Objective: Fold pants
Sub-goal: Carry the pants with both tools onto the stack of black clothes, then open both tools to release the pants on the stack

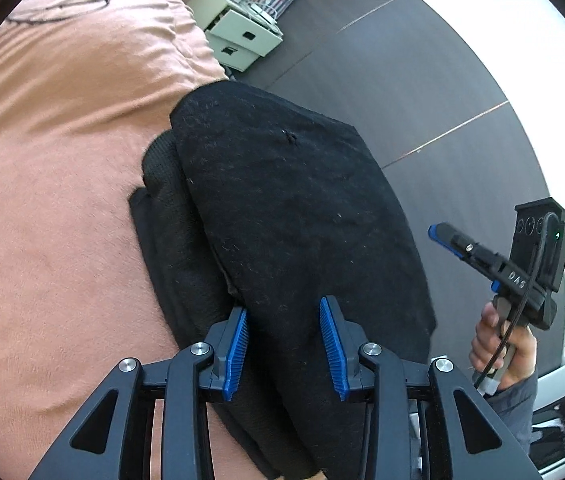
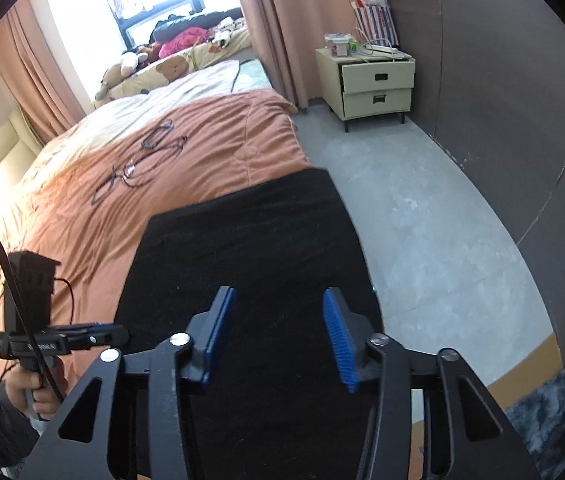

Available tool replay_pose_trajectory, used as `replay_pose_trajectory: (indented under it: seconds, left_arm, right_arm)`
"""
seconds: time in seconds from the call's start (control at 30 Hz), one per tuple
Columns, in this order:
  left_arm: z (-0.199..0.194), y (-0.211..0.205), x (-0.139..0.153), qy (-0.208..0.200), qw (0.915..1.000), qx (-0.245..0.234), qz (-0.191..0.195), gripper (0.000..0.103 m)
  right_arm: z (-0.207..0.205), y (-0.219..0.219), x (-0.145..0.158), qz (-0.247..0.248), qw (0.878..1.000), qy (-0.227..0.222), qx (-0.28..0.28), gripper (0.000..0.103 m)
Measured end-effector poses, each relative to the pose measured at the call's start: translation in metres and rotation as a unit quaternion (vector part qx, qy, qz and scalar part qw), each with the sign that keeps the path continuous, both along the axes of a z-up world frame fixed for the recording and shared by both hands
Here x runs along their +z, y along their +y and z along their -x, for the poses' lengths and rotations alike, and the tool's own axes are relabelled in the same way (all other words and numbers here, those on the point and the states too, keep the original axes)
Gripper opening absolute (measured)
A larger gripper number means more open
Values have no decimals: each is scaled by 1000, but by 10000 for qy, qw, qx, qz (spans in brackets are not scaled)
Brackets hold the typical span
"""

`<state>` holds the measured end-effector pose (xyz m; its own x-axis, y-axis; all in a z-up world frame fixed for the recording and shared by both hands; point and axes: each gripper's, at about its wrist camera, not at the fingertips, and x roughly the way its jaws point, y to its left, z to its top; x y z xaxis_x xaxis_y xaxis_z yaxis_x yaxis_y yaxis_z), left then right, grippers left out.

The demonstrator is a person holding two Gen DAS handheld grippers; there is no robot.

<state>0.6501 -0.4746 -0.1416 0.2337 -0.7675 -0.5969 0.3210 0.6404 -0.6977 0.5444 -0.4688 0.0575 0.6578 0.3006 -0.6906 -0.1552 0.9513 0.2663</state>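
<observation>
Black pants (image 1: 290, 208) lie folded in layers at the edge of a bed with an orange blanket (image 1: 62, 140); thicker folds show along their left side. My left gripper (image 1: 284, 316) is open just above the near end of the pants, holding nothing. In the right wrist view the pants (image 2: 250, 248) form a flat black rectangle at the bed's edge. My right gripper (image 2: 278, 312) is open above their near part, empty. The right gripper also shows in the left wrist view (image 1: 442, 234), off the bed's side. The left gripper also shows in the right wrist view (image 2: 110, 334).
A thin black cable (image 2: 142, 160) lies on the orange blanket (image 2: 202, 140) farther up the bed. A pale nightstand (image 2: 374, 84) with two drawers stands by the dark wall. Grey floor (image 2: 422, 220) runs beside the bed. A dark rug (image 2: 550, 408) lies at lower right.
</observation>
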Motion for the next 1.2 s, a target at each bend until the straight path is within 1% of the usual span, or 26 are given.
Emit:
replay_pose_trajectory:
  seconds: [0.1,0.13,0.17,0.27,0.3,0.4,0.47,0.57,0.63,0.7,0.8,0.93,1.03,1.1,1.2]
  left_arm:
    - [-11,-1,-3,20,10000,-3,0,37]
    - [-13,-2,-3,15,10000,-2,-25,37]
    - [-16,-3,-2,24,10000,2,-23,37]
    - [-23,-6,1,41,10000,20,24,37]
    - [-23,-7,2,26,10000,25,18,37]
    - [-25,-10,2,13,10000,92,30,37]
    - [-27,-13,-1,106,9998,169,57,37]
    - [-23,-17,0,118,9998,178,-46,37]
    - [-19,-16,2,116,9997,199,-93,37]
    - [-15,-14,1,184,9996,211,-87,37]
    - [-6,-13,0,186,9995,210,-132,37]
    - [10,-16,4,167,9994,167,-257,37]
    - [21,-17,8,187,9991,133,-347,37]
    - [29,-18,12,185,9989,104,-425,37]
    - [42,-16,21,106,9986,36,-510,37]
  right_arm:
    - [-4,6,-16,218,9994,206,-180,38]
    - [-15,8,-16,280,9990,231,-256,36]
    - [-17,9,-18,347,9985,242,-354,31]
    - [-27,6,-18,362,9976,200,-547,29]
    - [-30,9,-19,433,9969,202,-622,26]
    - [-31,9,-29,436,9957,320,-757,25]
    - [-30,9,-35,486,9948,307,-836,24]
    - [-26,7,-34,349,9943,354,-938,23]
    - [-26,15,-28,401,9946,306,-911,23]
    - [-16,17,-26,526,9948,282,-829,23]
    - [-5,15,-30,673,9930,352,-904,23]
    - [18,9,-29,601,9919,450,-1026,23]
    - [30,7,-32,673,9881,651,-1221,23]
    - [44,5,-33,655,9873,710,-1263,23]
    - [66,3,-23,545,9872,714,-1318,23]
